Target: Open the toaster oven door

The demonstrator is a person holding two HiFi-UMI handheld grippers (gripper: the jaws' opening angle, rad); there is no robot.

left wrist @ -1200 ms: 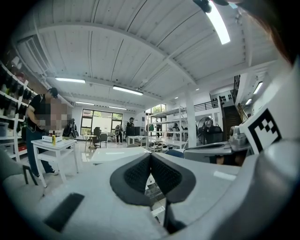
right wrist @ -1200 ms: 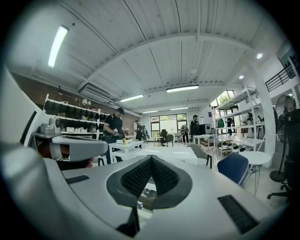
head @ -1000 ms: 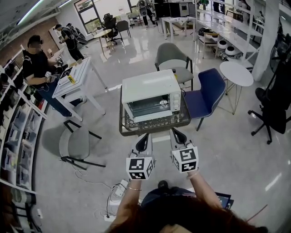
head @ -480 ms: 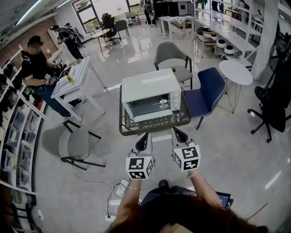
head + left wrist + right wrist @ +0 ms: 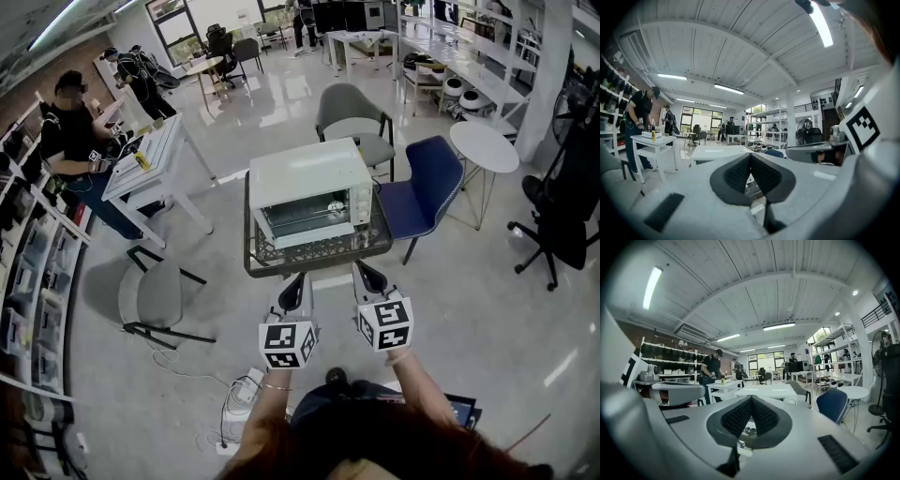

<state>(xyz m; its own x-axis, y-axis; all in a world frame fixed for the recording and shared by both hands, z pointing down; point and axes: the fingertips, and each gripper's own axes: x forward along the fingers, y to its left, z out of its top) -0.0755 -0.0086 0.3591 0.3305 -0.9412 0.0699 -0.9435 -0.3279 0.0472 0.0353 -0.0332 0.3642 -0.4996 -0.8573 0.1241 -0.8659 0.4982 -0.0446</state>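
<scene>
A white toaster oven [image 5: 307, 187] stands on a dark glass-topped table [image 5: 258, 267], its glass door closed and facing me. My left gripper [image 5: 297, 282] is held in front of the table's near edge, level, its jaws shut on nothing. My right gripper [image 5: 365, 273] sits beside it on the right, also shut and empty. In the left gripper view the shut gripper [image 5: 750, 156] points at the oven's white top [image 5: 717, 152]. In the right gripper view the shut gripper [image 5: 750, 399] hides most of the oven [image 5: 766, 391].
A blue chair [image 5: 427, 192] and a grey chair [image 5: 349, 120] stand behind and right of the table. A round white table [image 5: 483, 148] is at the right, a grey chair [image 5: 155, 300] at the left. A white desk [image 5: 150, 159] with a person [image 5: 70, 131] is far left.
</scene>
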